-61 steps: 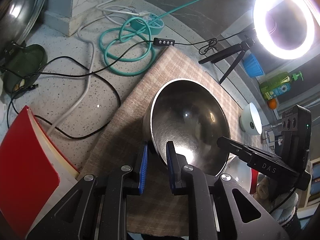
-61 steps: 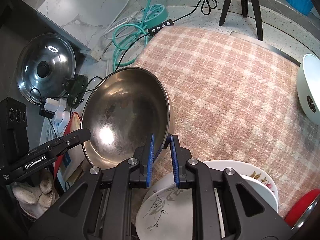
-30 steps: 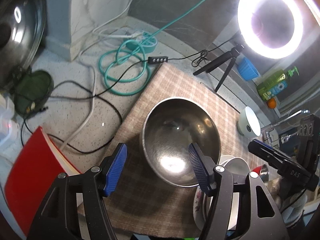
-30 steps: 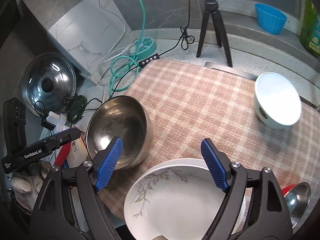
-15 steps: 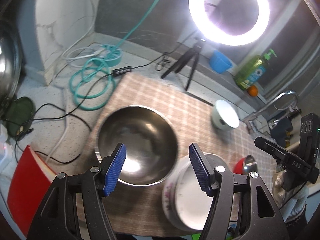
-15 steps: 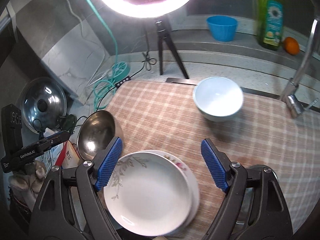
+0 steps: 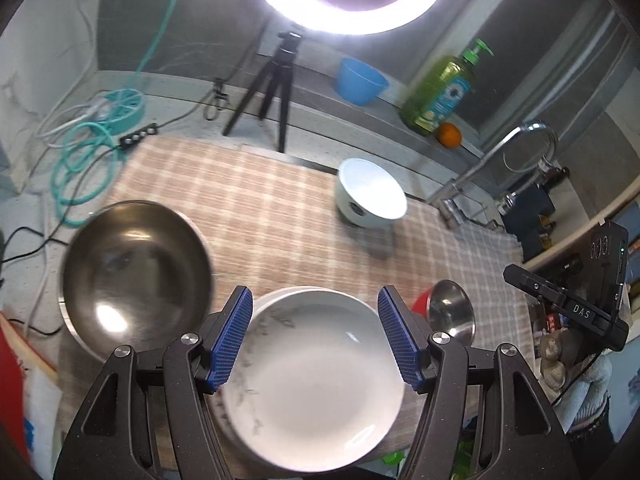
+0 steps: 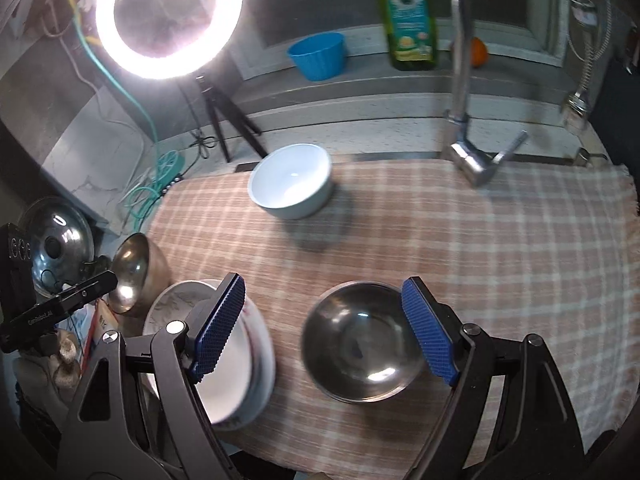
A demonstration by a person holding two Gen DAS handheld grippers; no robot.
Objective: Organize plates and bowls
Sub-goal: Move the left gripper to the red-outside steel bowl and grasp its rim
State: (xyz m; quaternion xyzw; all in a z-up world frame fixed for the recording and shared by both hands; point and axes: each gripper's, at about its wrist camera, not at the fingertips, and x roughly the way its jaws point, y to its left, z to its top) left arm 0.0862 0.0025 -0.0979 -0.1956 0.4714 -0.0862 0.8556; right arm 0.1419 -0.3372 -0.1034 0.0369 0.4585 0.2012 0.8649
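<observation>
A stack of white round plates with a grey leaf print sits at the lower centre of the left wrist view, framed by the left tool, whose blue-padded jaws stand wide and hold nothing. To its left rests a large round steel bowl; a white ceramic bowl lies tilted toward the upper right. Only an edge of a small steel bowl shows there, beside something red. The right wrist view shows that small steel bowl whole, at lower centre between the wide, empty jaws of the right tool, with the plates at lower left. Three bowls stand on the surface, which is covered by a beige checked cloth. Behind it are a lit ring lamp on a black tripod, a blue plastic tub, a green soap bottle, an orange and a chrome tap.
</observation>
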